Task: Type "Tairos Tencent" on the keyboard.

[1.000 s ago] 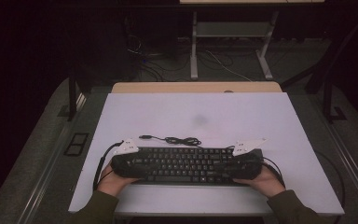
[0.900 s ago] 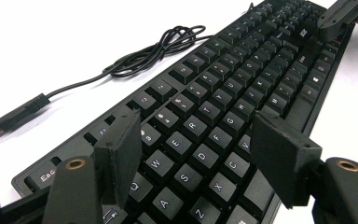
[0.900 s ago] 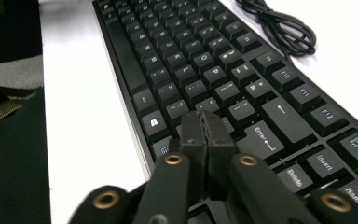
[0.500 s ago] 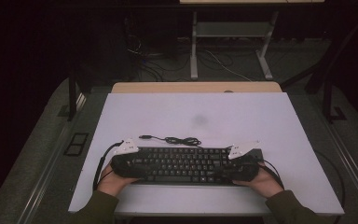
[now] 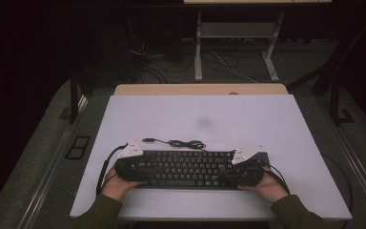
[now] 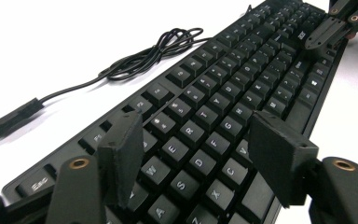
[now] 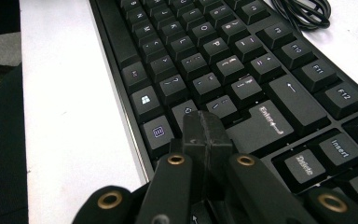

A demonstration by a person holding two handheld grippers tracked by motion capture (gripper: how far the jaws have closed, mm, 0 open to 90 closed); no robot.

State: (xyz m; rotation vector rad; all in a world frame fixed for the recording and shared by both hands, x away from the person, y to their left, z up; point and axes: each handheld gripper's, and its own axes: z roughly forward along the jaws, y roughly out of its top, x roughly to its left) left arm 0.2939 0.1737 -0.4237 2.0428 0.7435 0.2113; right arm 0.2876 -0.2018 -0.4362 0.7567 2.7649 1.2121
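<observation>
Black keyboard lying flat near front edge of white table, long side parallel to that edge, narrow bare strip left in front. Cord coiled just behind keyboard, plug end lying loose on table surface. Wide open tabletop behind and to both sides; wooden strip along far edge.

Left gripper over left end of keyboard, jaws spread above letter keys, nothing clamped between pads. Right gripper at right end, jaws pressed together, tips resting by Enter and Shift keys, near keyboard's front edge. Contact with keycaps not resolvable. Hands entering from bottom, one at each end.
</observation>
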